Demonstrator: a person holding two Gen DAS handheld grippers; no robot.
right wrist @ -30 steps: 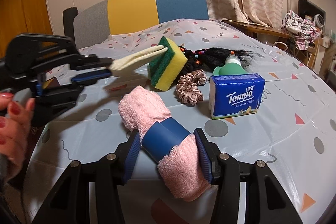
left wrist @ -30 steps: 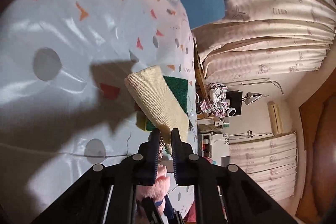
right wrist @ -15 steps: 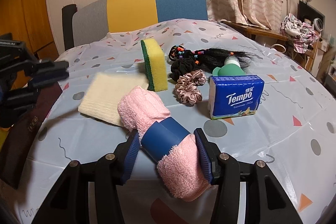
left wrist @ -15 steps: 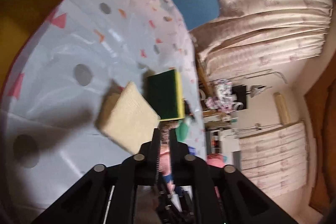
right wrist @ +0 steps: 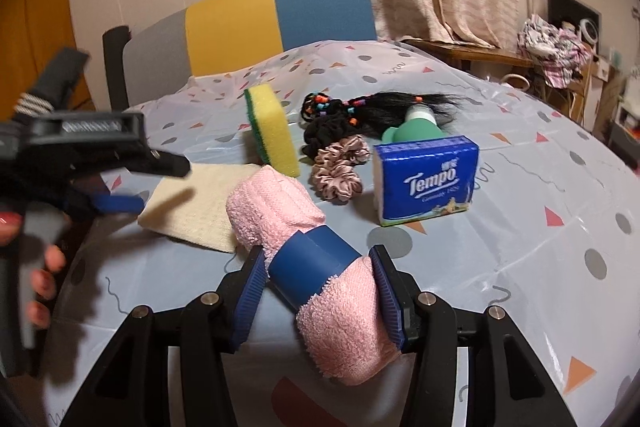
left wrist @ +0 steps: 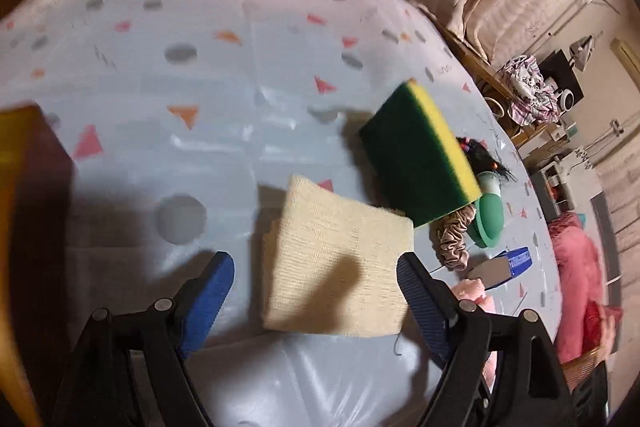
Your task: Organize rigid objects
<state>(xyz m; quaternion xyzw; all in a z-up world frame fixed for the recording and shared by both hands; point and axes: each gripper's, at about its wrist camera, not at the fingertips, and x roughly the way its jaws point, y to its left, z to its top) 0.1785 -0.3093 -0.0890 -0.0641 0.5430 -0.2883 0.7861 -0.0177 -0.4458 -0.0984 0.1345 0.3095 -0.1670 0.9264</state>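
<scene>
My left gripper [left wrist: 312, 267] hovers over a cream cloth [left wrist: 336, 267] that lies flat on the table. Its jaws are opening wide and the pads do not touch the cloth. A green and yellow sponge [left wrist: 416, 155] stands on its edge just beyond the cloth. In the right wrist view the left gripper [right wrist: 156, 185] is at the left, above the cloth [right wrist: 192, 211], with the sponge [right wrist: 272, 131] behind. My right gripper [right wrist: 318, 259] is shut on a rolled pink towel [right wrist: 272, 203] with a blue band [right wrist: 316, 267], low over the table.
A blue Tempo tissue pack [right wrist: 426, 179], a brown scrunchie [right wrist: 340, 171], a black hairpiece with beads [right wrist: 360, 111] and a green bottle [right wrist: 416, 131] lie right of the sponge. A grey, yellow and blue chair [right wrist: 272, 27] stands behind the table. A dark brown flat thing [left wrist: 36, 207] lies at the left edge.
The left gripper let go of the cream cloth, which now lies flat on the table, and its jaws spread wide. The sponge now stands on its edge. The right gripper has kept still.
</scene>
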